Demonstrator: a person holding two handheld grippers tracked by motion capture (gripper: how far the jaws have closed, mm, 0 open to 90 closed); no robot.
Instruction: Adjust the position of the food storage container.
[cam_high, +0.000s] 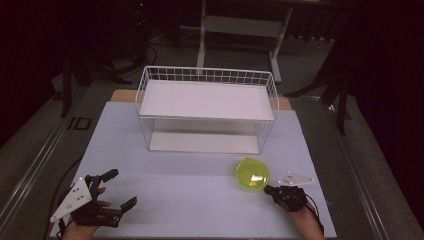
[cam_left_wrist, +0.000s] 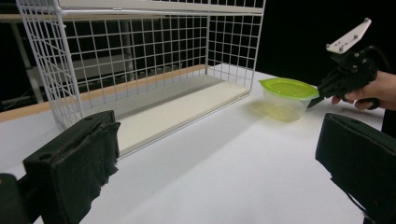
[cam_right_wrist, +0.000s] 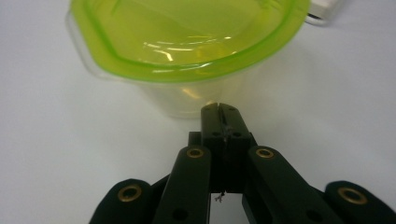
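Both grippers low at the near table edge; lidded tub at the right one's tips.

High view: left gripper (cam_high: 116, 189) at 7 o'clock on the white table (cam_high: 190, 200), jaws spread wide apart with nothing between them. Right gripper (cam_high: 267, 189) at 5 o'clock, jaws together, tips against the near side of the clear tub with green lid (cam_high: 252, 174). Tub stands upright just in front of the white wire rack (cam_high: 207, 107), off its right corner. Left gripper view: own black pads (cam_left_wrist: 74, 172) stand far apart; tub (cam_left_wrist: 286, 95) at 2 o'clock on the table, right gripper (cam_left_wrist: 314, 101) meeting it under the lid rim. Right gripper view: jaws pressed together, empty, tips (cam_right_wrist: 219, 108) at the tub (cam_right_wrist: 187, 42) wall; contact or a hair short, cannot tell.
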